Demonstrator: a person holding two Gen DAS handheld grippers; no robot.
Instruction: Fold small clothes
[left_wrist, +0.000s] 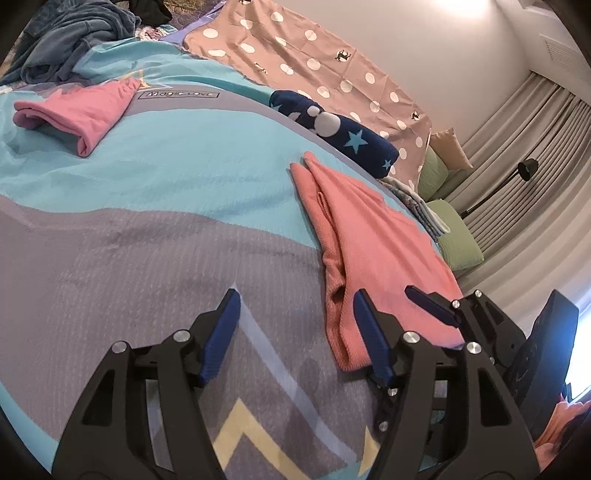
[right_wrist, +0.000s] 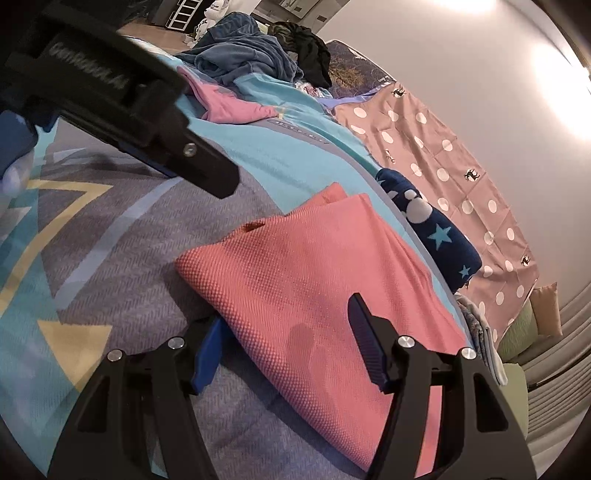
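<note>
While both tools sit open and empty | coral garment (right_wrist: 317, 280) folded on bed (left_wrist: 147, 229), long axis near-to-far | right tool (right_wrist: 284, 343) straddles its near edge | left tool (left_wrist: 295, 332) just left, one finger (left_wrist: 371, 334) over the left fold | right nearer

Bare bedspread (left_wrist: 140, 229) lies free left of the salmon garment (left_wrist: 369, 240); navy roll (left_wrist: 343, 129) blocks beyond.
</note>
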